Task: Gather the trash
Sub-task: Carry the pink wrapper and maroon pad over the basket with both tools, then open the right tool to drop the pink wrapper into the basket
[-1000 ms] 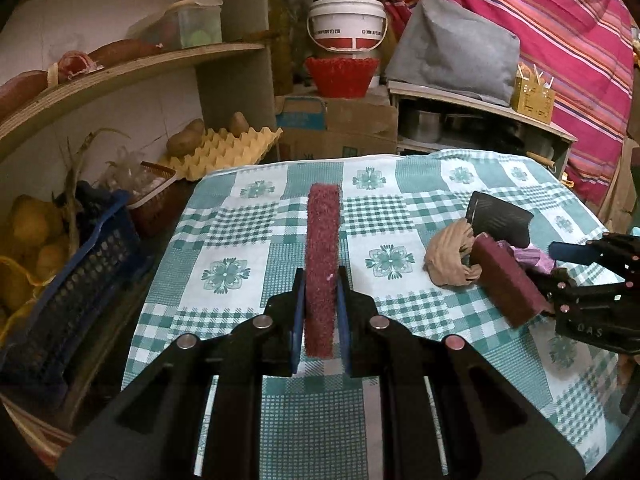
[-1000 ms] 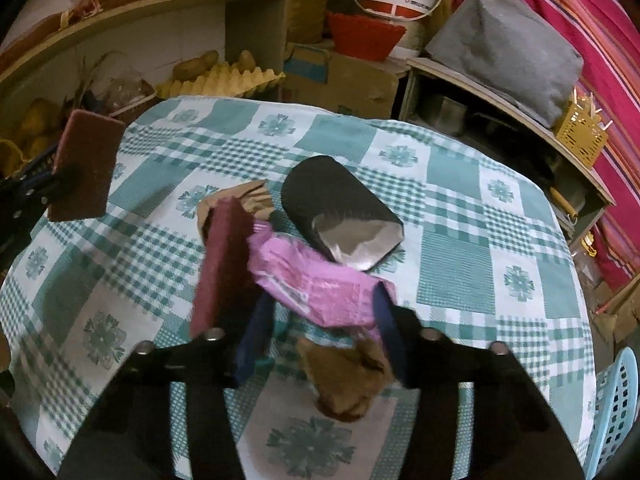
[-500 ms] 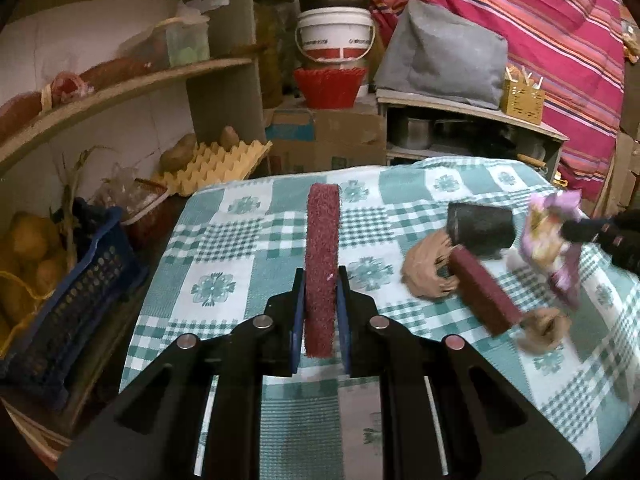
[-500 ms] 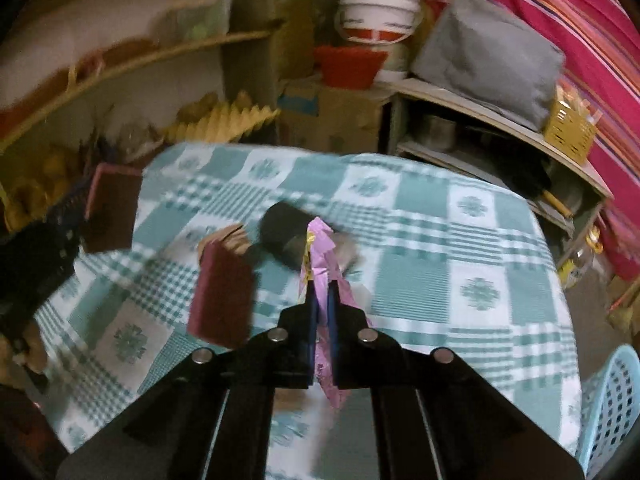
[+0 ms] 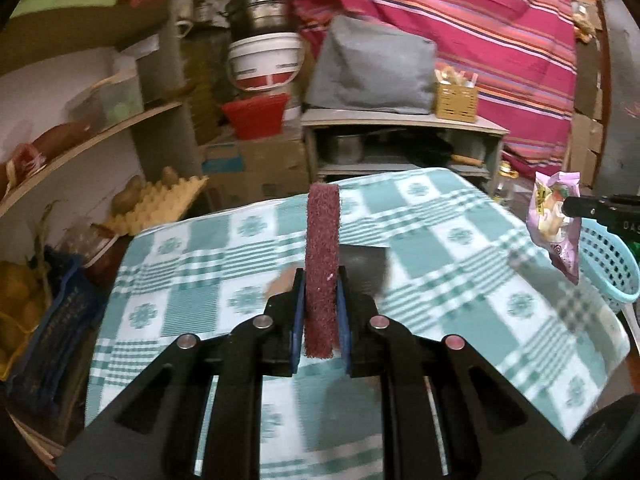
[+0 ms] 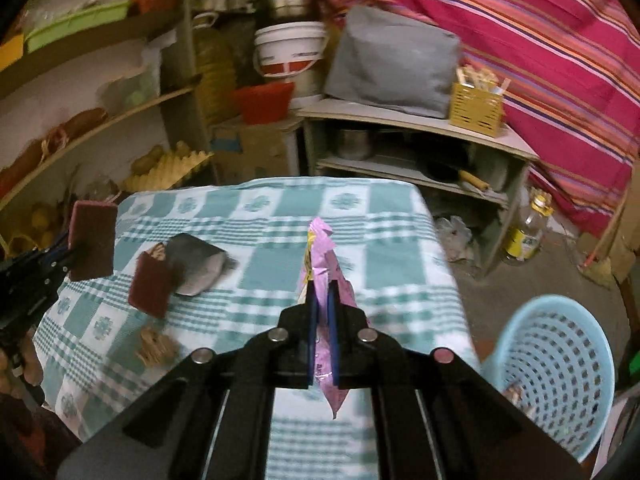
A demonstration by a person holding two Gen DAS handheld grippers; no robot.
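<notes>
Pink snack wrapper [image 6: 325, 276] pinched in right gripper [image 6: 321, 312], blue mesh basket [image 6: 560, 364] at 4 o'clock | left gripper [image 5: 320, 312] clamps maroon scouring pad [image 5: 322, 264] | left on checked tablecloth [image 6: 392, 248], 9 o'clock: second pad [image 6: 150, 284], dark pouch [image 6: 198, 264], brown scrap [image 6: 154, 346] | task roughly mid-way

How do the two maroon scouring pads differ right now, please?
One pad is clamped on edge in the left hand-held gripper, raised above the tablecloth; the other pad lies loose on the cloth. The held one touches nothing else, while the loose one leans against the black pouch. Both are maroon, rectangular and coarse.
</notes>
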